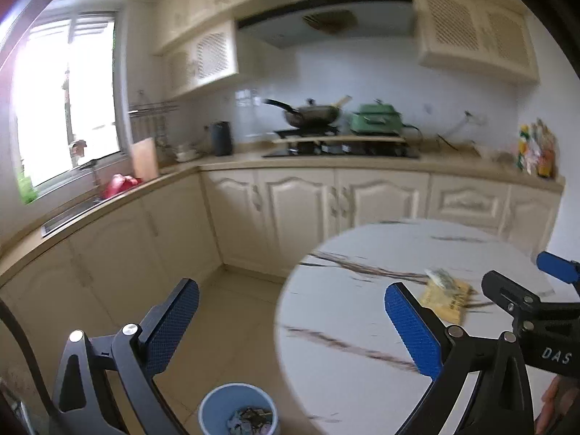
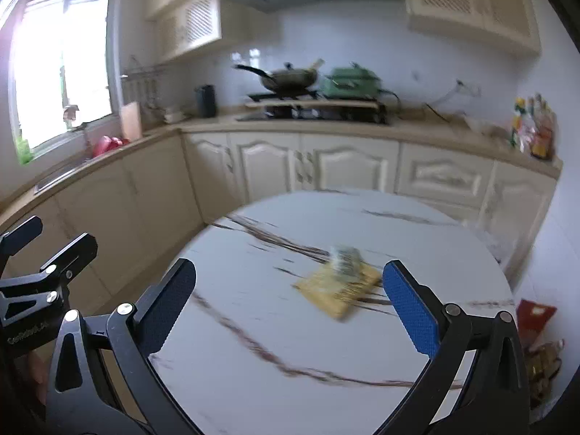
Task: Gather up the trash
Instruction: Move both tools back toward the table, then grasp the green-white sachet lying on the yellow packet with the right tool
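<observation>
A yellow wrapper (image 2: 337, 286) with a crumpled greenish piece (image 2: 346, 255) on top lies on the round white marble table (image 2: 253, 362). The same yellow wrapper (image 1: 446, 299) shows in the left wrist view, ahead and right of the left gripper. My left gripper (image 1: 290, 326) is open and empty, hanging over the table's left edge and the floor. Below it stands a blue trash bin (image 1: 239, 411) with scraps inside. My right gripper (image 2: 290, 308) is open and empty above the table, short of the wrapper. The right gripper (image 1: 554, 301) also shows at the right edge of the left wrist view.
Cream kitchen cabinets (image 1: 301, 210) run along the back and left, with a stove, a pan (image 1: 311, 114) and a green pot (image 1: 377, 117) on the counter. A red bag (image 2: 534, 313) and other items sit on the floor right of the table. A hand (image 1: 554, 406) holds the right gripper.
</observation>
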`<state>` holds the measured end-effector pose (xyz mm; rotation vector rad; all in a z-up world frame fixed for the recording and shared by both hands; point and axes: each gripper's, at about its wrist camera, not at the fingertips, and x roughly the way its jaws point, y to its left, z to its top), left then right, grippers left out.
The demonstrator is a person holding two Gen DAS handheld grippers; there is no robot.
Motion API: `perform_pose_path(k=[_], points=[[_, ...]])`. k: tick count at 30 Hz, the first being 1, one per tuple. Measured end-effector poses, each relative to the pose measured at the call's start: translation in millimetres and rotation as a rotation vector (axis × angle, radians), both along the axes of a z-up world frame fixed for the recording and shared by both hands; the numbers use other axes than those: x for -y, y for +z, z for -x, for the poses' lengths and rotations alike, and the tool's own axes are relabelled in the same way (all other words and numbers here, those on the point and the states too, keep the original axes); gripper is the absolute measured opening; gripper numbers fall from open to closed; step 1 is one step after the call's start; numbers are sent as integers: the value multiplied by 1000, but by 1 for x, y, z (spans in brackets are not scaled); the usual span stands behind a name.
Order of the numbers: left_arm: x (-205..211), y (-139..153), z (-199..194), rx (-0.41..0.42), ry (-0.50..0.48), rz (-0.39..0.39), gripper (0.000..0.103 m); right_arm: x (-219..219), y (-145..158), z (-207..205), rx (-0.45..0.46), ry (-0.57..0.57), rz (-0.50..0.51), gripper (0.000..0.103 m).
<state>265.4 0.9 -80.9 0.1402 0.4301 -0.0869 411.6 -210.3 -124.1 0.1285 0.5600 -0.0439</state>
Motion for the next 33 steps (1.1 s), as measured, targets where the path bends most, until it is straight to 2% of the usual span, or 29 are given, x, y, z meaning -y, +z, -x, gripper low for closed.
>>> perform_pose_path(k=[4, 7, 12, 18, 21, 22, 23, 27, 29, 33], points=[[18, 4, -77, -61, -14, -38, 102, 37, -23, -15, -55, -30, -11, 103], [49, 2, -123, -109, -33, -57, 102, 58, -48, -42, -137, -22, -19, 103], [76, -4, -175, -165, -47, -81, 102, 77, -85, -85, -226, 25, -60, 103], [93, -15, -231, -219, -61, -92, 102, 82, -121, -130, -305, 65, -50, 103], [97, -19, -252, -244, -73, -85, 102, 80, -134, -147, -341, 89, -57, 90], [98, -20, -260, -250, -77, -83, 102, 79, -136, -150, -346, 95, -57, 81], [100, -21, -265, -256, -80, -81, 102, 78, -137, -153, -352, 101, -54, 77], [99, -23, -282, -283, -90, -64, 102, 77, -143, -160, -365, 109, -26, 75], [98, -24, -285, -298, -92, -60, 102, 77, -142, -159, -362, 110, -18, 61], [98, -23, -289, -312, -113, -46, 102, 80, -139, -156, -352, 123, -20, 47]])
